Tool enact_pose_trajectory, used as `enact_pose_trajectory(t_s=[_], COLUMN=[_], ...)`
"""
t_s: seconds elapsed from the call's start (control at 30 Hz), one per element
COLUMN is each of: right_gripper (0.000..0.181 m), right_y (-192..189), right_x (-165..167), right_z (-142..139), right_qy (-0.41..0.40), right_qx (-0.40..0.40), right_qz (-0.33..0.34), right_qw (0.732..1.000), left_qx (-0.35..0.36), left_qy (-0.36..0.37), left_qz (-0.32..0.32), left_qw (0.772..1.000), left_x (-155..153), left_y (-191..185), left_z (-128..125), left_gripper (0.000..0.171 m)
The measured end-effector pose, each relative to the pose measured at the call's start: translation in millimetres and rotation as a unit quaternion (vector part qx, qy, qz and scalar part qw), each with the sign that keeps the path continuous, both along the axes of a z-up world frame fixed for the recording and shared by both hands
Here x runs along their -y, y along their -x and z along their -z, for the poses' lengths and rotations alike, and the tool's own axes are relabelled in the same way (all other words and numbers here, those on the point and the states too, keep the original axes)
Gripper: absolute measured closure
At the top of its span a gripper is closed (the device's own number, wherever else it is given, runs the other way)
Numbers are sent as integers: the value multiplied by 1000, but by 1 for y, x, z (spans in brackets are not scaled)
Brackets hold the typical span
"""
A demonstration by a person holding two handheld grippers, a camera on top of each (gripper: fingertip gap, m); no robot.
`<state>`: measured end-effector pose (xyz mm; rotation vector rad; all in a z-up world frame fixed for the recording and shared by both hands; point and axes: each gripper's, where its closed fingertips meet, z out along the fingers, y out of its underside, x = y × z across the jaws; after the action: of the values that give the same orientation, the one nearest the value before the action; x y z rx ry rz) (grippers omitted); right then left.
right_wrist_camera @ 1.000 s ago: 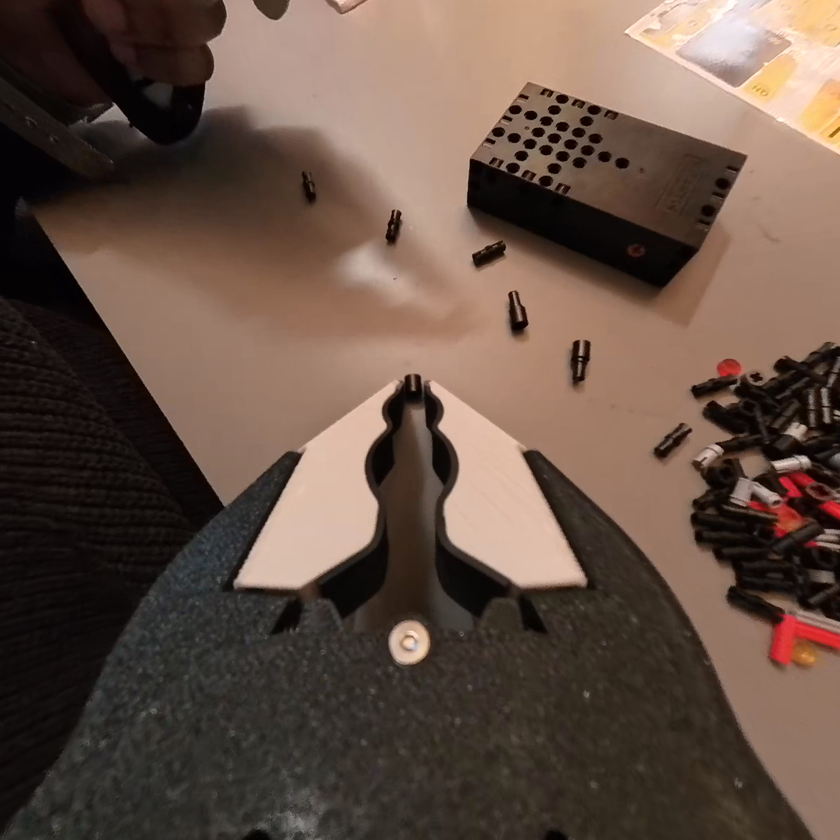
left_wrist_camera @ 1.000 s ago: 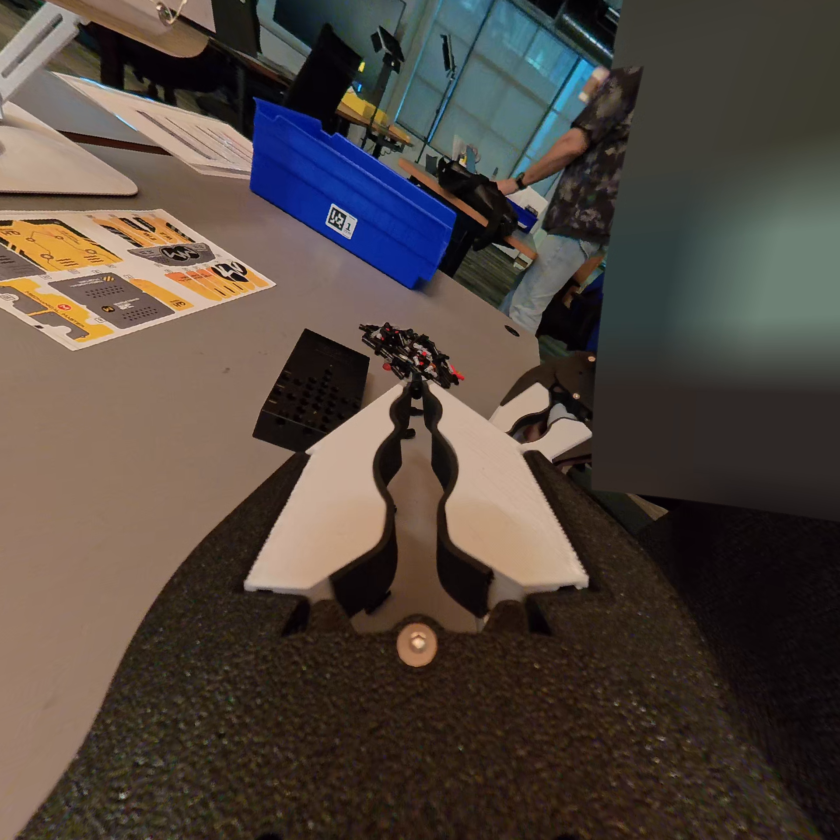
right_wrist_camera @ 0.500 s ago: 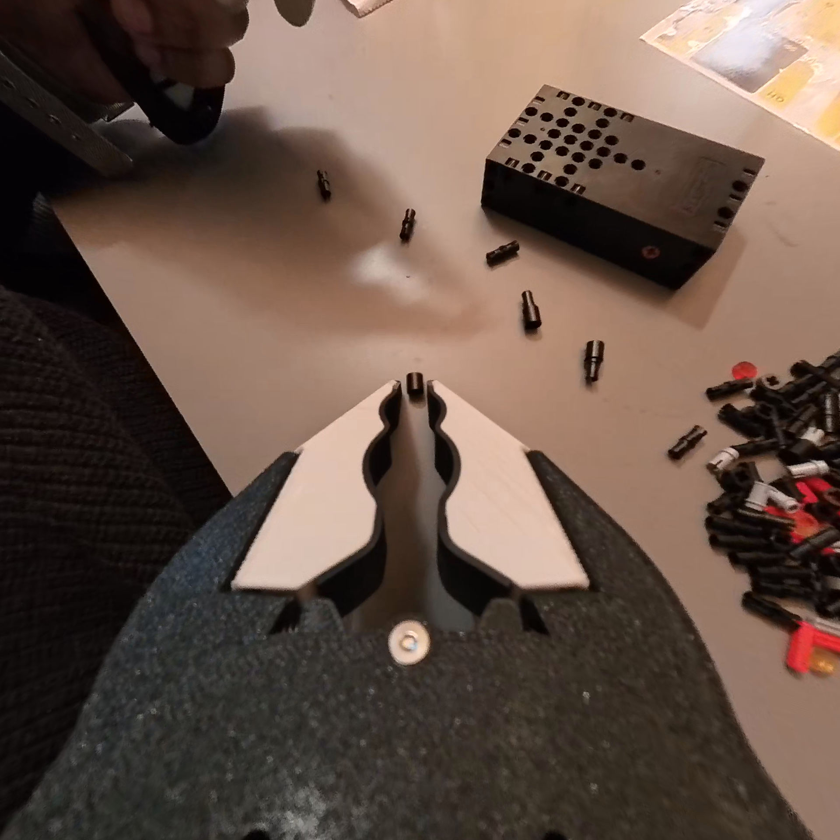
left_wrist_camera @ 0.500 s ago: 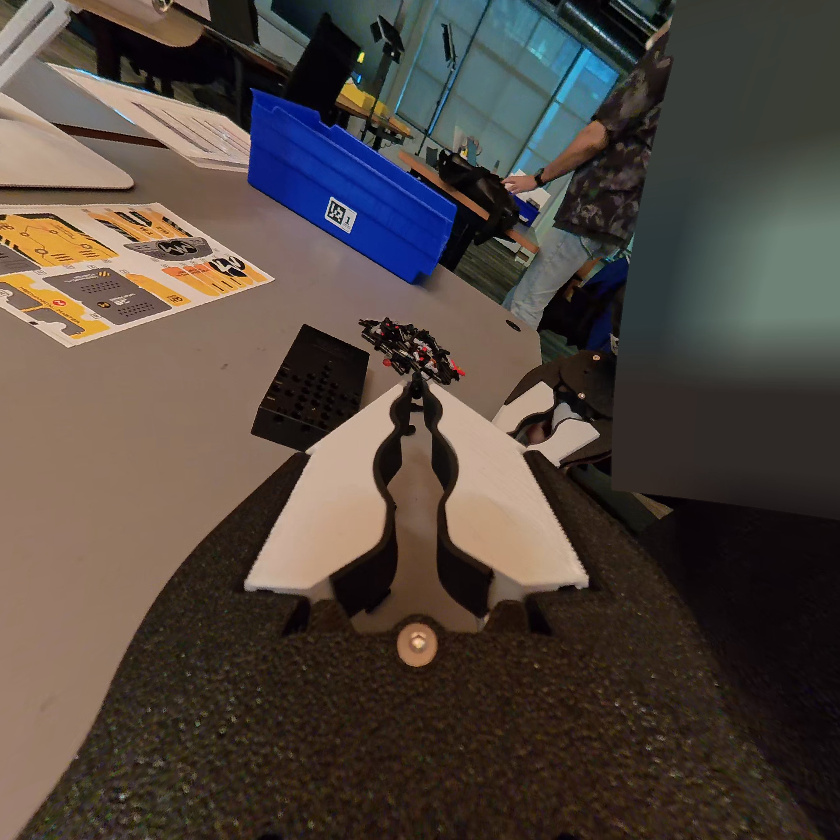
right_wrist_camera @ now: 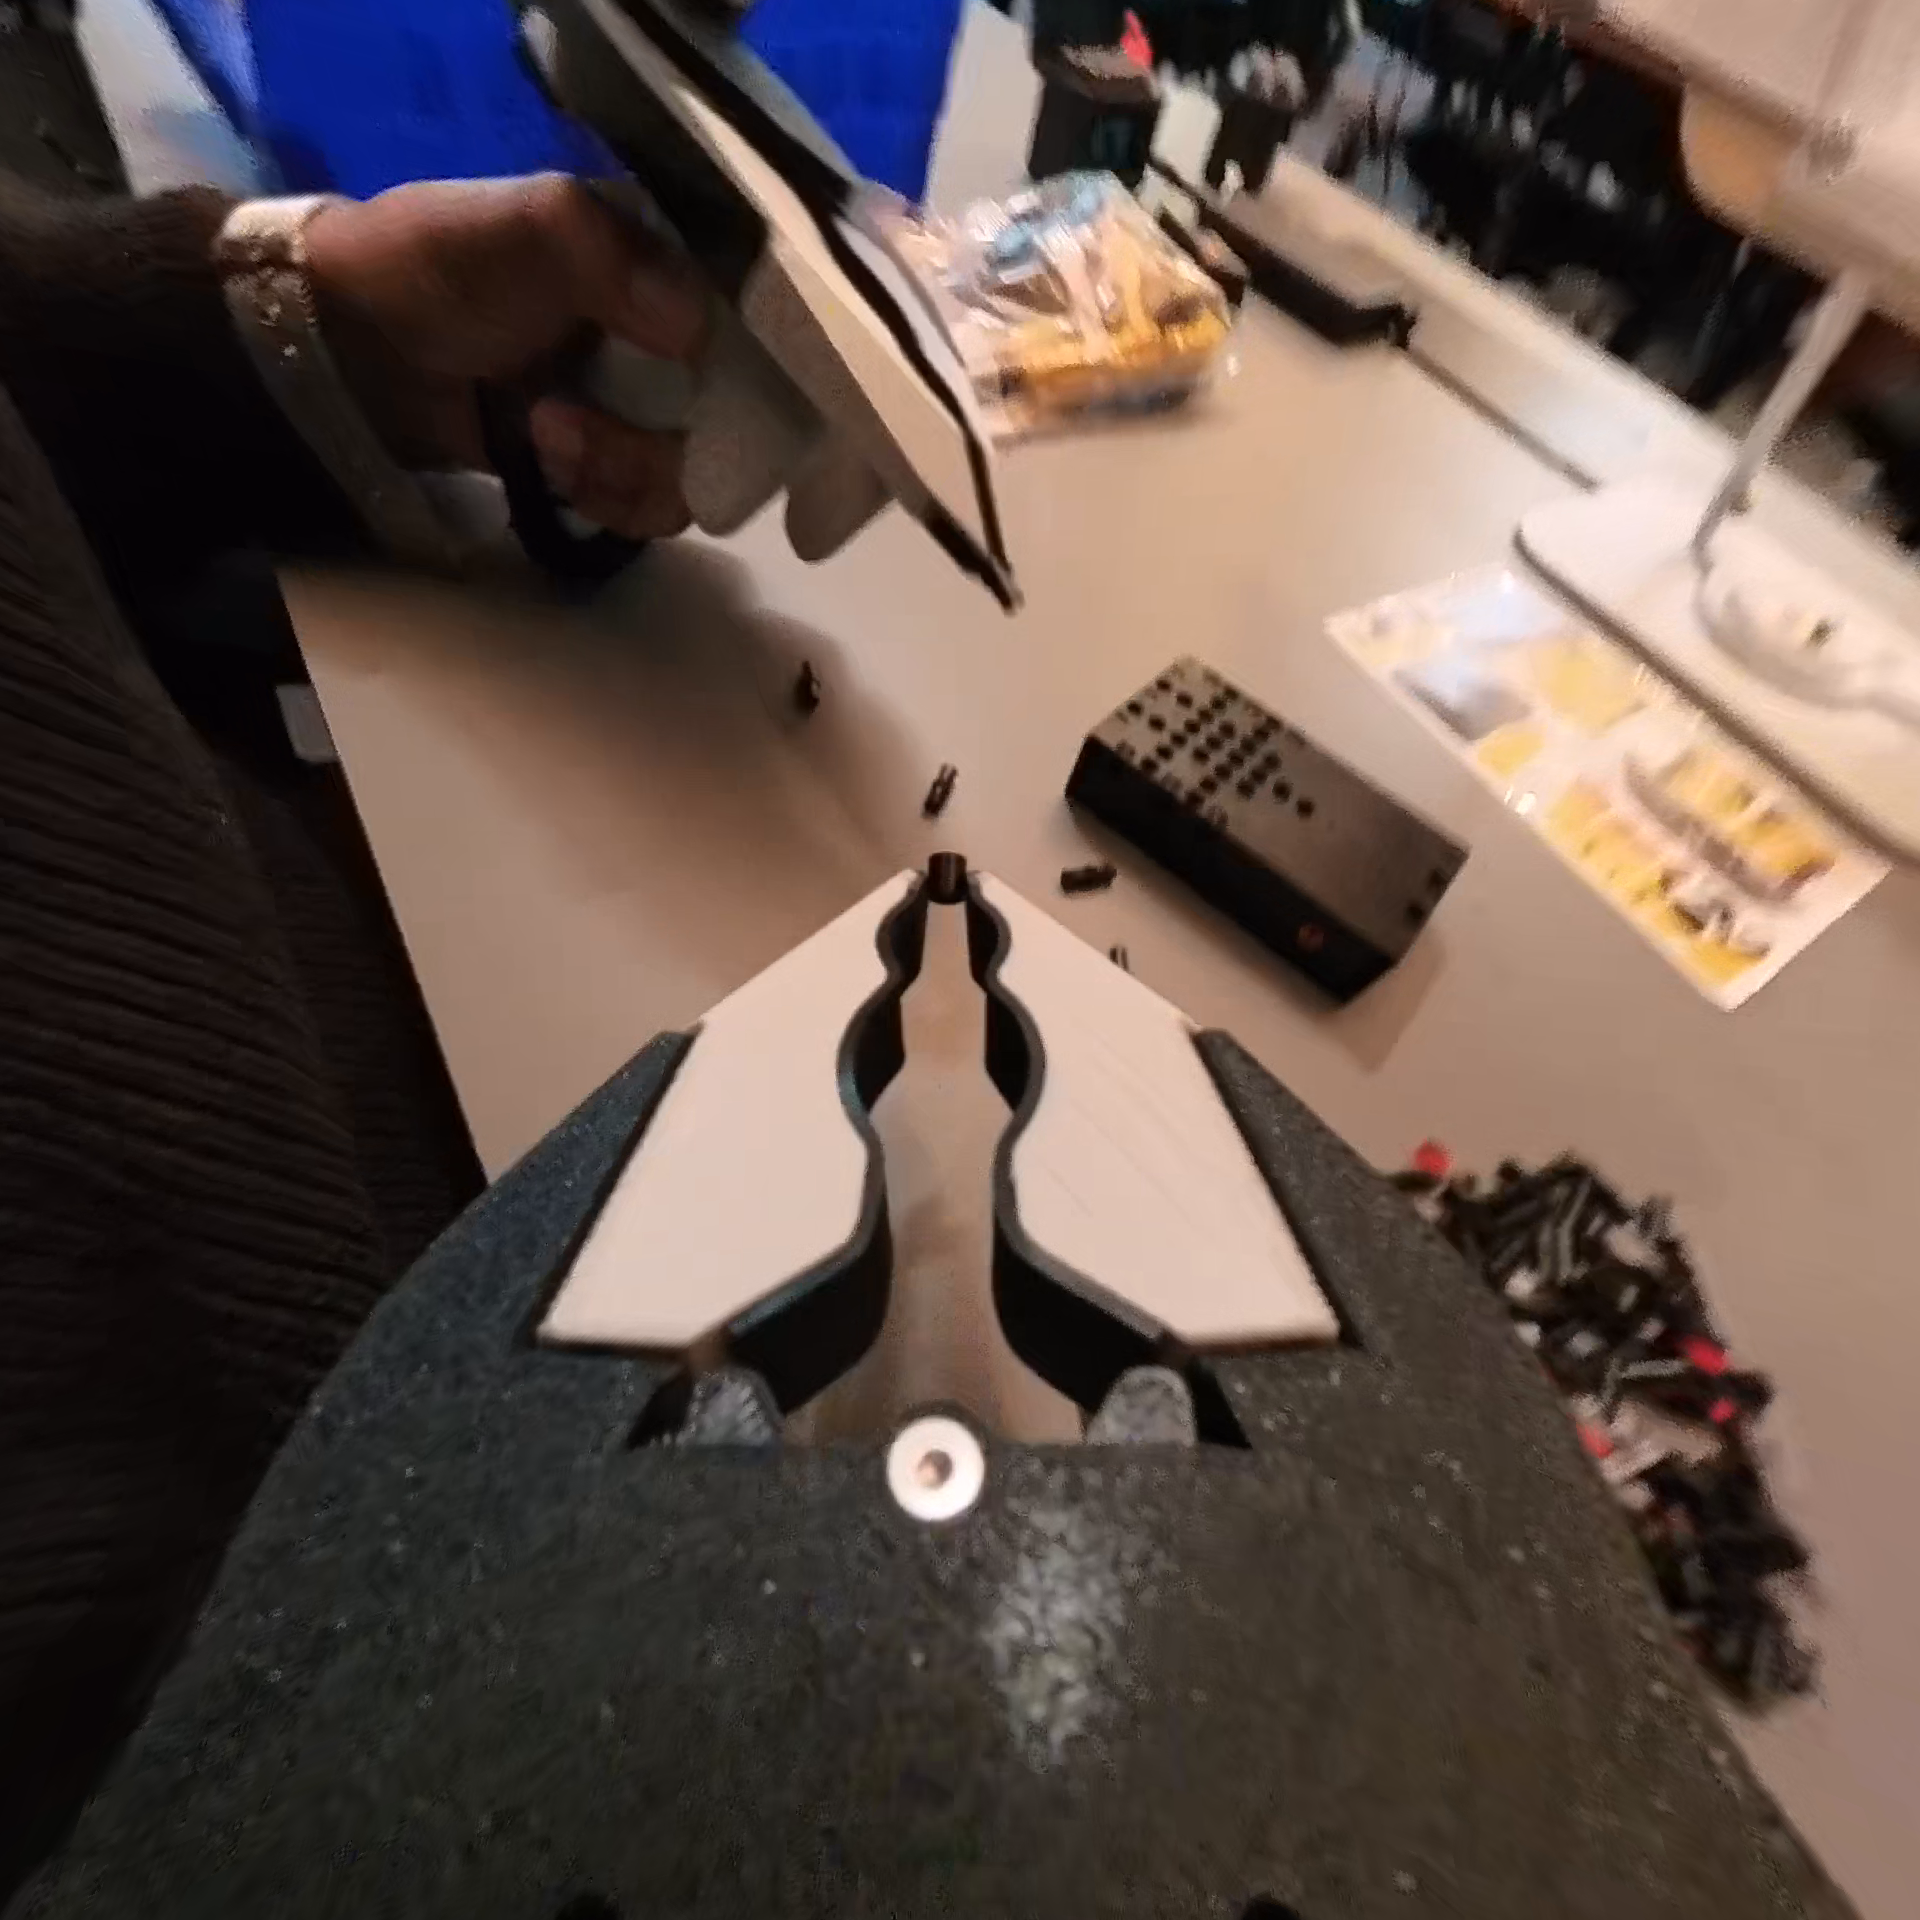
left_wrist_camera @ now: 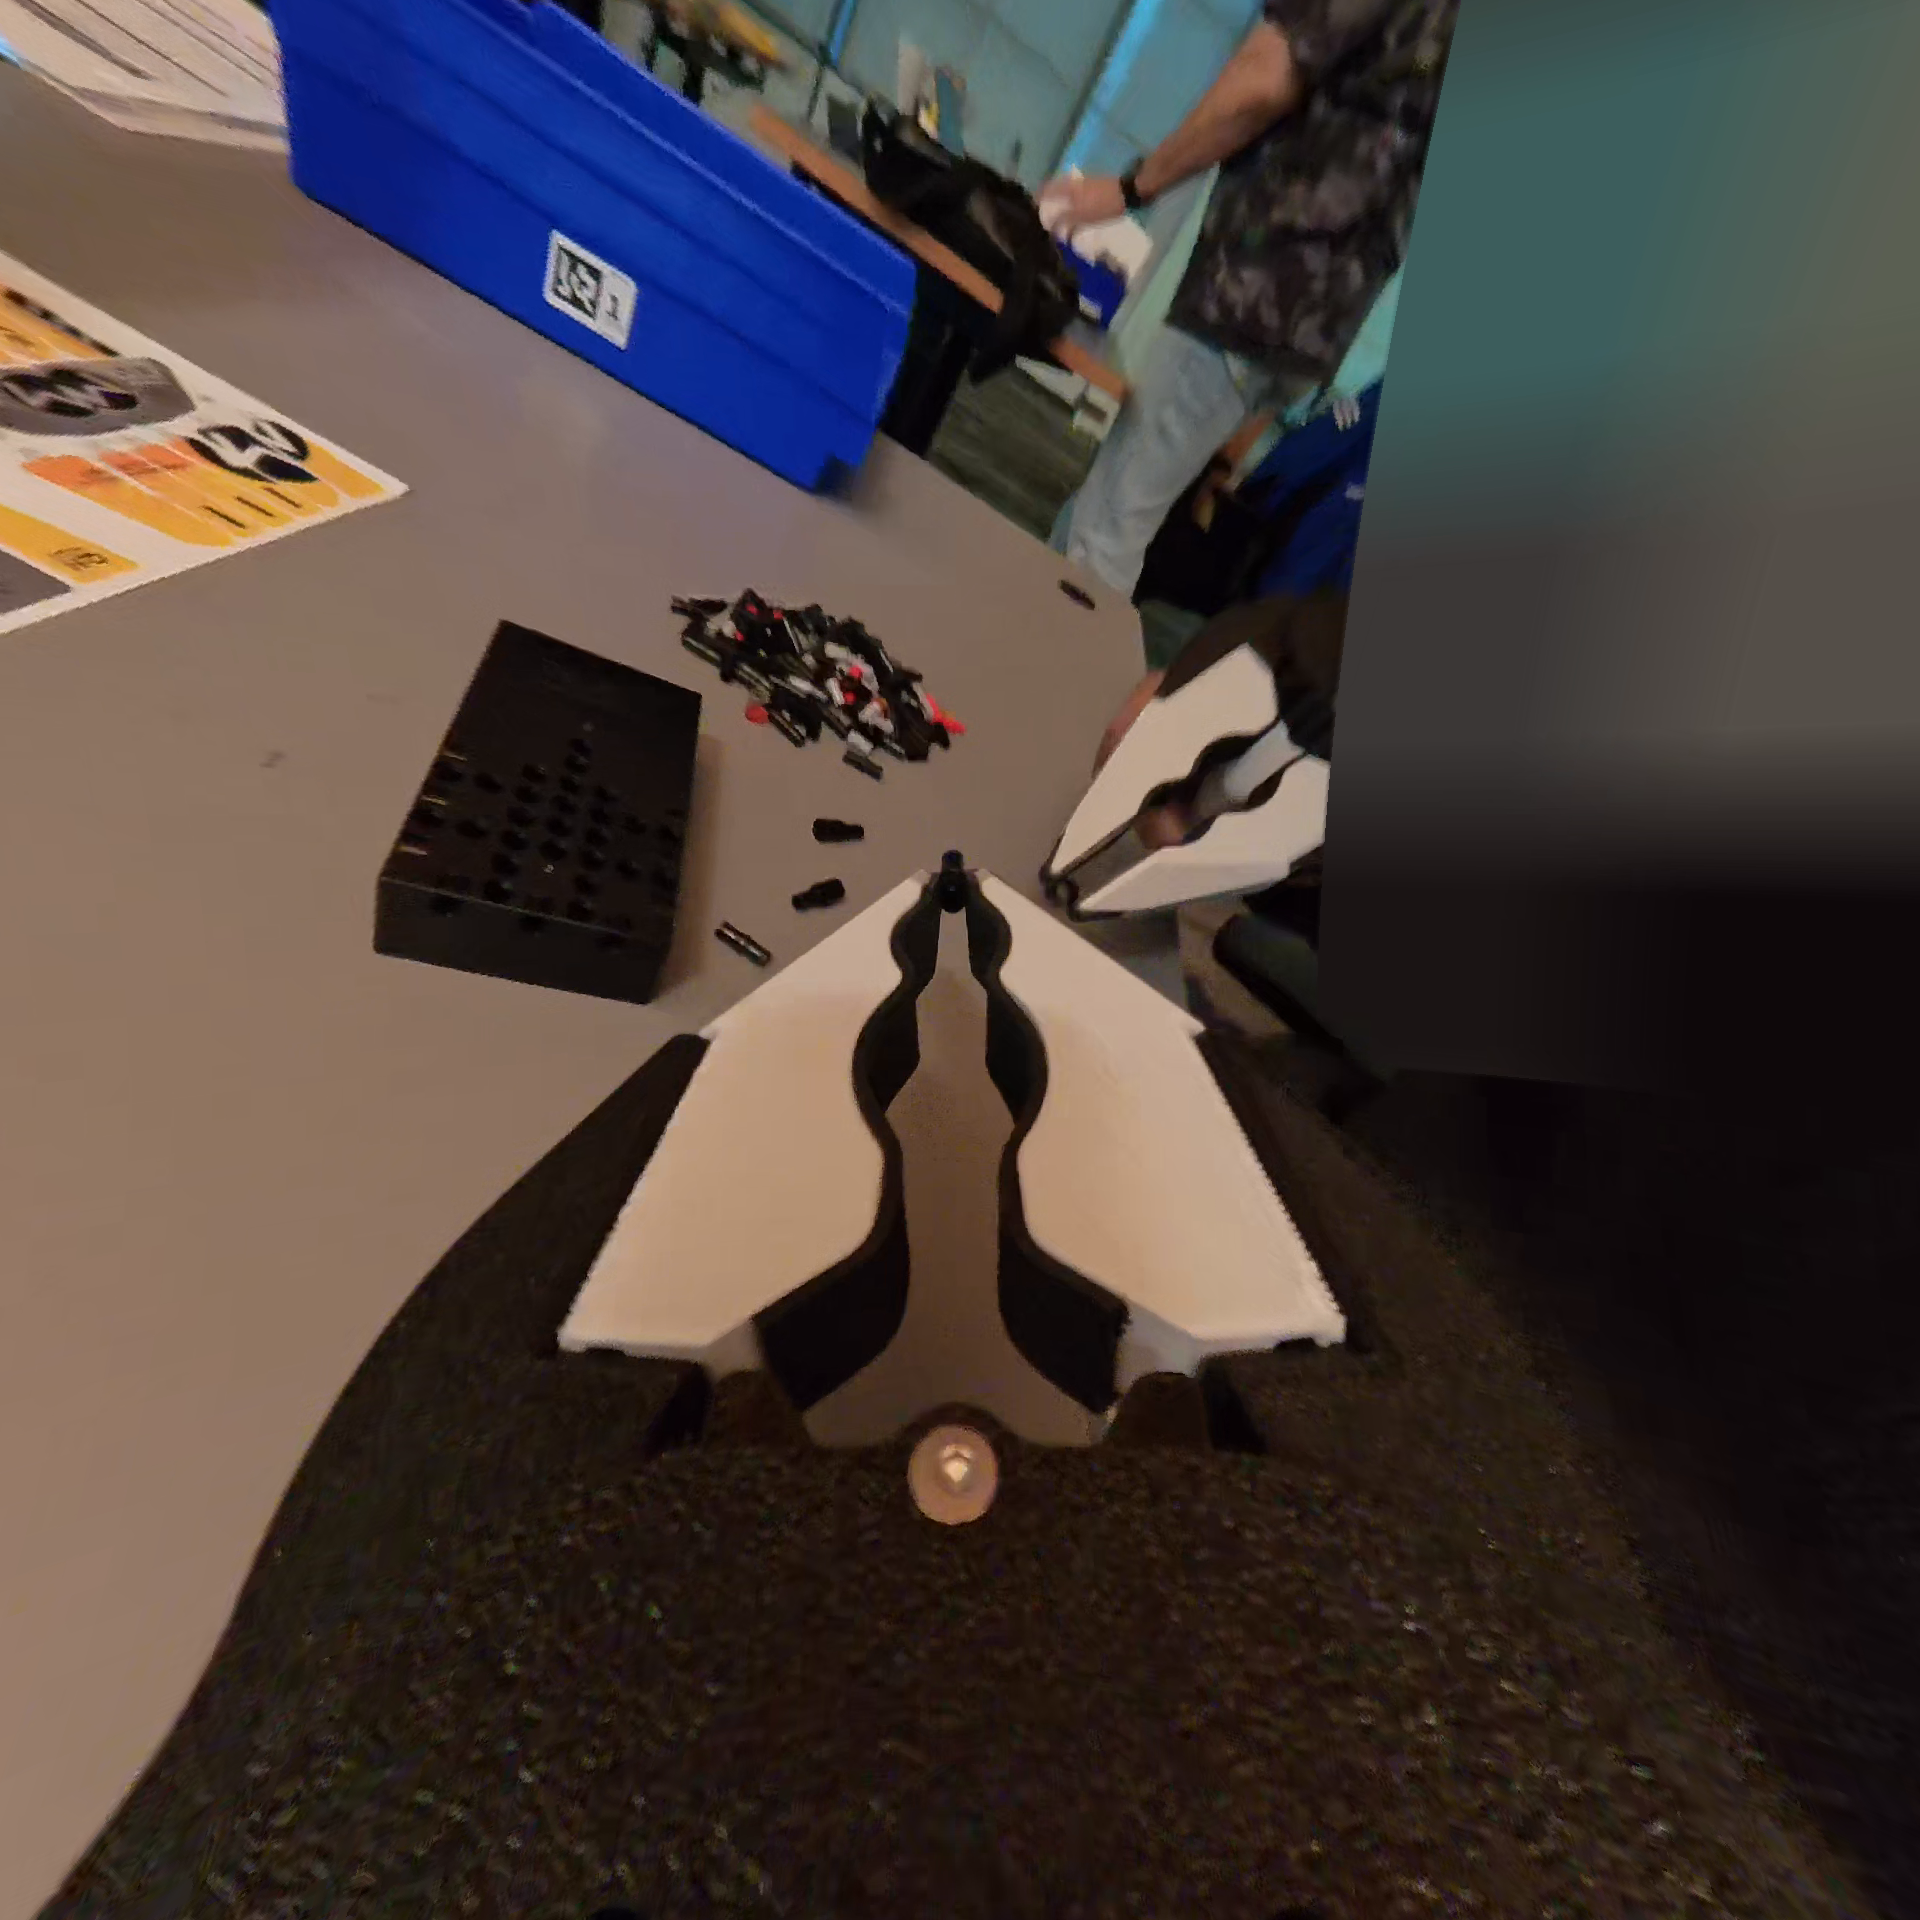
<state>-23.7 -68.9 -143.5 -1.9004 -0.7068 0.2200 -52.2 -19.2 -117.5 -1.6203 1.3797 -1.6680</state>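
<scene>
My left gripper (left_wrist_camera: 951, 891) is shut on a small black pin (left_wrist_camera: 951, 868) and hangs above the grey table (left_wrist_camera: 260, 1091). A black perforated box (left_wrist_camera: 540, 821) lies to its left. A pile of black, red and grey pins (left_wrist_camera: 821, 675) lies beyond it. Loose pins (left_wrist_camera: 836, 829) lie between them. My right gripper (right_wrist_camera: 943, 891) is shut on a short black pin (right_wrist_camera: 943, 875), above the table near the box (right_wrist_camera: 1268, 831). The left gripper also shows in the right wrist view (right_wrist_camera: 997, 592), held in a hand. The right gripper shows in the left wrist view (left_wrist_camera: 1060, 894).
A blue bin (left_wrist_camera: 582, 208) stands at the back of the table. A printed sheet (left_wrist_camera: 156, 468) lies left of the box. A white stand base (right_wrist_camera: 1766, 623) and a clear bag of yellow parts (right_wrist_camera: 1091, 312) are farther off. A person (left_wrist_camera: 1268, 260) stands beyond the table edge. The gap from one gripper's tips to the other's is roughly 7 cm.
Both grippers have risen and tilted while staying shut on their pins. The left one has moved over the table toward the box. The right view now looks farther across the table.
</scene>
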Motion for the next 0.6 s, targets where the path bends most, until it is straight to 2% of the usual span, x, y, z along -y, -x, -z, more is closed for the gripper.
enact_pose_trajectory(t_s=[0.13, 0.2, 0.4, 0.6], right_gripper=[174, 174, 174, 174], right_y=[5, 11, 24, 27], right_x=[-8, -10, -8, -5], right_z=[5, 9, 0, -1], right_qy=[-81, -102, -141, -139], right_qx=[129, 152, 106, 85], right_qz=[-38, -55, -80, -100], right_qw=[988, 982, 981, 982], left_qx=[-42, -46, -53, -59], left_qy=[-58, -65, -53, -24], left_qz=[33, 47, 105, 121], left_qw=[997, 996, 992, 991], left_x=[16, 22, 40, 43], left_y=[-2, -2, 3, 4], left_z=[17, 18, 21, 22], left_gripper=[168, 168, 168, 168])
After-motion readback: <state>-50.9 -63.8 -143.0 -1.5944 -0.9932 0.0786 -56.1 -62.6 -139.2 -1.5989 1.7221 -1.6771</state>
